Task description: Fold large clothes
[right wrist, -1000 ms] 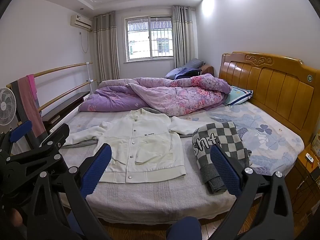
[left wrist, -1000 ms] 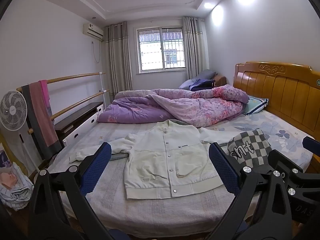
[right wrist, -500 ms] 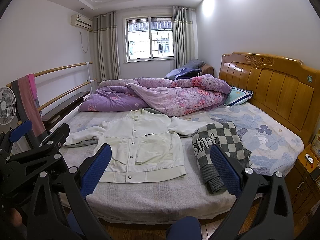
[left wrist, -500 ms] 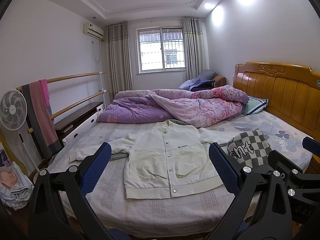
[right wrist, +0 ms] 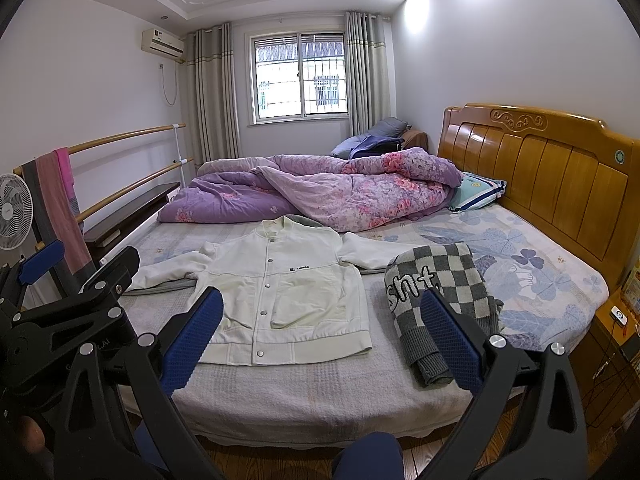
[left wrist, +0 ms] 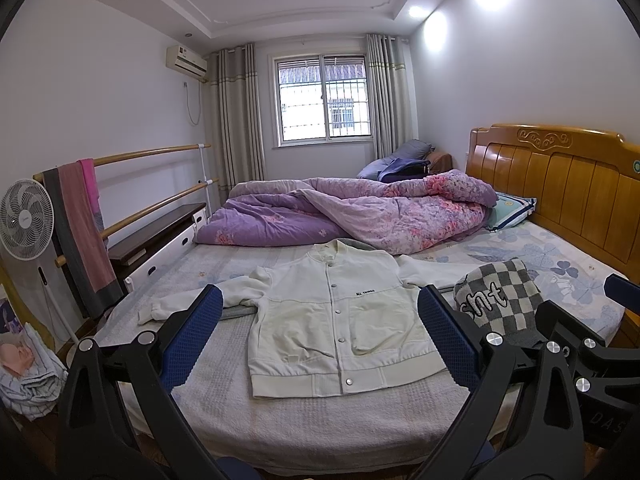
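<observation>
The bed fills the room, its purple quilt bunched at twelve o'clock, probably to clear folding space. The white snap-button jacket lies flat at centre, sleeves spread, unfolded; its right cuff hides behind the checkered sweater at three o'clock. Left gripper and right gripper hover spread apart, empty.

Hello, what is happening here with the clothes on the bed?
A person stands at the foot of the bed with a gripper in each hand. The left gripper and right gripper are both open and hold nothing. A white jacket lies spread flat, unfolded. Beside it lies a checkered sweater, already folded.
</observation>
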`<action>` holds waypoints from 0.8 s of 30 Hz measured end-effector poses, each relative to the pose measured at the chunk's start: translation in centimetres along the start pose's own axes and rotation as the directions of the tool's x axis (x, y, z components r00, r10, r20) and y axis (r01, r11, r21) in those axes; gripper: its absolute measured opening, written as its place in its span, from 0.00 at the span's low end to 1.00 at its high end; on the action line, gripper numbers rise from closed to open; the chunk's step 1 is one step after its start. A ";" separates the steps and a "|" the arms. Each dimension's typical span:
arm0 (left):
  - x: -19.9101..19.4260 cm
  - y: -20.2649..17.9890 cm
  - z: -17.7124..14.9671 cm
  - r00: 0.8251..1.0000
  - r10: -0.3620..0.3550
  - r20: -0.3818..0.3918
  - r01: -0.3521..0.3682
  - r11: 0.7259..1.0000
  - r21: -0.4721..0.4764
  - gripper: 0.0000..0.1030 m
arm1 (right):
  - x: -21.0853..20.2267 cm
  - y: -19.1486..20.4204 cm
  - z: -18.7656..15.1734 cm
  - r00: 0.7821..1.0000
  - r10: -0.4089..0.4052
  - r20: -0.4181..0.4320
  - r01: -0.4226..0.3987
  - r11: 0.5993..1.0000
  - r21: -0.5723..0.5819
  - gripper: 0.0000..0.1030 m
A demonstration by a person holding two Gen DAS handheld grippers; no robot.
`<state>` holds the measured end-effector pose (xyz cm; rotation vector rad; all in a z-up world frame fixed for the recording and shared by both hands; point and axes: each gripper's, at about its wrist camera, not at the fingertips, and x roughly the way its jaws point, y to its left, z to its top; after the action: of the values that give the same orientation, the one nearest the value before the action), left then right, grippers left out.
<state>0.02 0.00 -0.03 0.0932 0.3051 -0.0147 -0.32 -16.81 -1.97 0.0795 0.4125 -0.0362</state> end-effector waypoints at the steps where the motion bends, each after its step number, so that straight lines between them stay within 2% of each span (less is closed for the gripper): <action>1: 0.0 0.0 0.0 1.000 0.000 0.000 0.000 1.000 0.000 0.95 | 0.0 0.0 0.0 1.000 0.000 0.000 0.000 1.000 0.000 0.93; 24: 0.0 0.0 0.0 1.000 0.000 -0.001 0.000 1.000 -0.001 0.95 | 0.1 0.0 0.1 1.000 0.001 -0.001 -0.001 1.000 0.000 0.93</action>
<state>0.05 0.03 -0.04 0.0917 0.3057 -0.0145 -0.22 -16.84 -1.87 0.0796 0.4134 -0.0355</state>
